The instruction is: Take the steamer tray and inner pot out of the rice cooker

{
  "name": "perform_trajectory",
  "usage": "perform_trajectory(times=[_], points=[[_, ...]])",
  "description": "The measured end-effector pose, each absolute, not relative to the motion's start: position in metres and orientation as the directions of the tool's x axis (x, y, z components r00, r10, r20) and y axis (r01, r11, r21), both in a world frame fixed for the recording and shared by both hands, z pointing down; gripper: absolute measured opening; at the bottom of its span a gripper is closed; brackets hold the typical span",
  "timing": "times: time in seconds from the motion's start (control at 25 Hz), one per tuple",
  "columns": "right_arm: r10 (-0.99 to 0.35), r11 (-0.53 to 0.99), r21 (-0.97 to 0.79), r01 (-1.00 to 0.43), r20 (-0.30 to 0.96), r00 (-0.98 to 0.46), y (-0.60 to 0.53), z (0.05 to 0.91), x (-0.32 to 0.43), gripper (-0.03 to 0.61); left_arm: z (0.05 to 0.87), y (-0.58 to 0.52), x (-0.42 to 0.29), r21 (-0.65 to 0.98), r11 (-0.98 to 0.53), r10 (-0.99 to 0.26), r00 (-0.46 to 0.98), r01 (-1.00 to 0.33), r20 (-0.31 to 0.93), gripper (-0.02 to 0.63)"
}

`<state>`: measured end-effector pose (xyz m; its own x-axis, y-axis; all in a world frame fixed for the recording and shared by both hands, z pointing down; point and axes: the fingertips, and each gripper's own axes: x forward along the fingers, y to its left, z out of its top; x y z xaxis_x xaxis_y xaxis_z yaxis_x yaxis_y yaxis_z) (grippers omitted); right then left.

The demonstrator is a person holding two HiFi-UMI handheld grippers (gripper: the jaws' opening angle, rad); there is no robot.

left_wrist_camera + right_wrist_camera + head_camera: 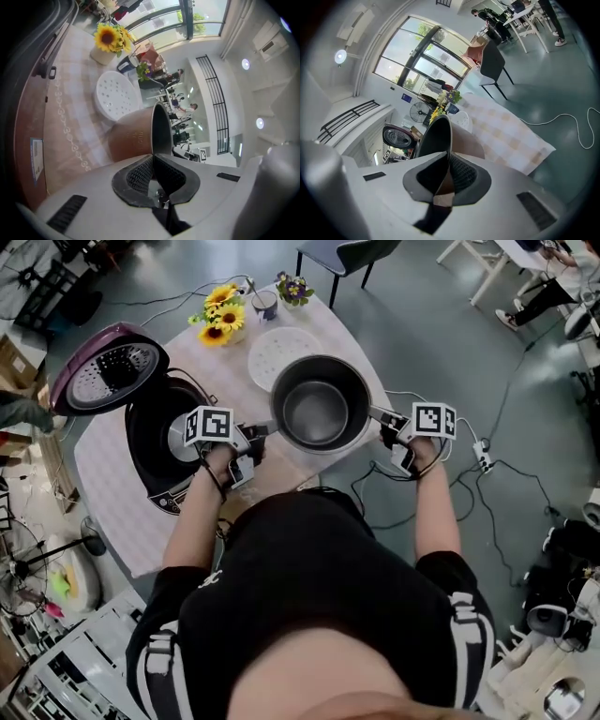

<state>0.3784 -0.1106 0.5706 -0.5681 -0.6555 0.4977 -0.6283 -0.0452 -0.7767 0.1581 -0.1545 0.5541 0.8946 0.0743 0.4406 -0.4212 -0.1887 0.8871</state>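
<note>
Round table (230, 367) with a checked cloth lies under the grey metal inner pot (319, 409). The left gripper (267, 430) and the right gripper (377, 415) each pinch its thin rim tight, one on each side. The white round steamer tray (281, 352) with little holes lies on the table just behind the pot.

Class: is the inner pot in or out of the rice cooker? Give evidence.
Out: left tongs and right tongs hold the inner pot by its rim, beside the open rice cooker.
</note>
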Motion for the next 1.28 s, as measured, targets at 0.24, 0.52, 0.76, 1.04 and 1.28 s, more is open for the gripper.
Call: perform_trajectory(times=[0.24,0.52,0.76,1.04,1.28], points=[[-0.662,-0.053,-0.787,-0.615,0.488,-0.568,-0.123,0.583,0.379,0.008,0.577,-0.151,0.164,0.865,-0.182,0.083,0.869,-0.468,0.488,0.009],[-0.661,-0.044,-0.793,-0.607,0.479,-0.578,-0.116,0.579,0.376,0.008,0.576,-0.141,0.161,0.869,-0.188,0.108,0.870,-0.457,0.481,0.009],[-0.666,-0.061,-0.776,-0.628,0.500,-0.554,-0.099,0.584,0.377,0.008,0.582,-0.125,0.159,0.870,-0.195,0.145,0.864,-0.452,0.482,0.010],[-0.663,-0.097,-0.767,-0.634,0.525,-0.533,-0.089,0.603,0.372,0.008,0.598,-0.120,0.157,0.844,-0.225,0.157,0.837,-0.487,0.525,0.011],[-0.683,-0.143,-0.702,-0.698,0.581,-0.443,-0.098,0.614,0.375,0.012,0.608,-0.128,0.159,0.813,-0.262,0.130,0.816,-0.519,0.563,0.012]])
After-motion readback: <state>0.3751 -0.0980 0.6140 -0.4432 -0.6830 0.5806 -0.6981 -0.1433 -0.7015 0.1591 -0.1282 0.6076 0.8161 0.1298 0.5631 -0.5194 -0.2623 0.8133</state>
